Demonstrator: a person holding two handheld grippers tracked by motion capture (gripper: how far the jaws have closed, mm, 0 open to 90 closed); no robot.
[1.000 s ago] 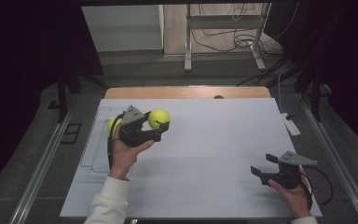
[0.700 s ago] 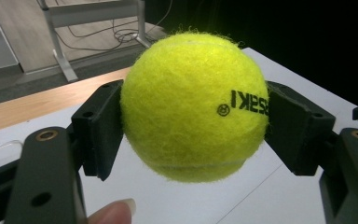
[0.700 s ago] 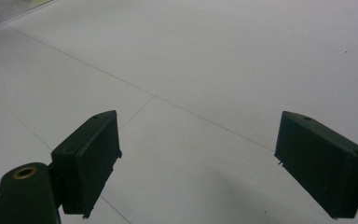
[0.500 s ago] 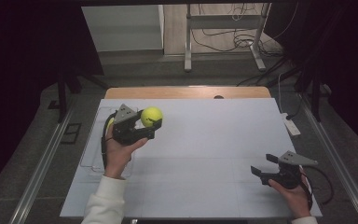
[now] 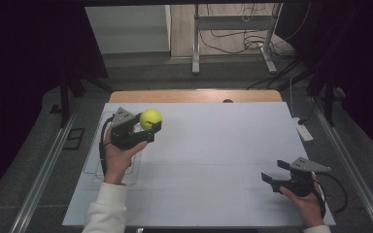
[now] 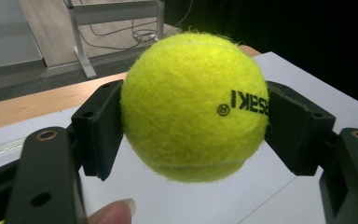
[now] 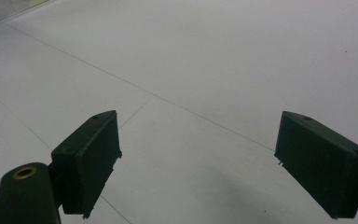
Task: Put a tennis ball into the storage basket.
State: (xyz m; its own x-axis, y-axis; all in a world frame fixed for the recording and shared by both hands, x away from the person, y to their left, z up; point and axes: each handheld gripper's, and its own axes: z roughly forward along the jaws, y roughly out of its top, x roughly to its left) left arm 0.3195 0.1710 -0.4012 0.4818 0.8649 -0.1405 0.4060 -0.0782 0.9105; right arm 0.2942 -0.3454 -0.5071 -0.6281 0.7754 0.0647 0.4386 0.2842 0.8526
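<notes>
Gripping the tennis ball [image 6: 195,105] by its round sides, your left gripper [image 5: 143,127] holds it clear above the table's [image 5: 213,145] left rear part. Fuzzy, curved felt could slip from the pads if you tilt or jolt. Your right gripper [image 5: 278,173] rests wide open, empty, near the front right corner.

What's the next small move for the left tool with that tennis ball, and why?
Probably carry it on toward the clear tray at the table's left edge. The left tool is shut on the tennis ball, held above the table; the right tool rests open.
</notes>
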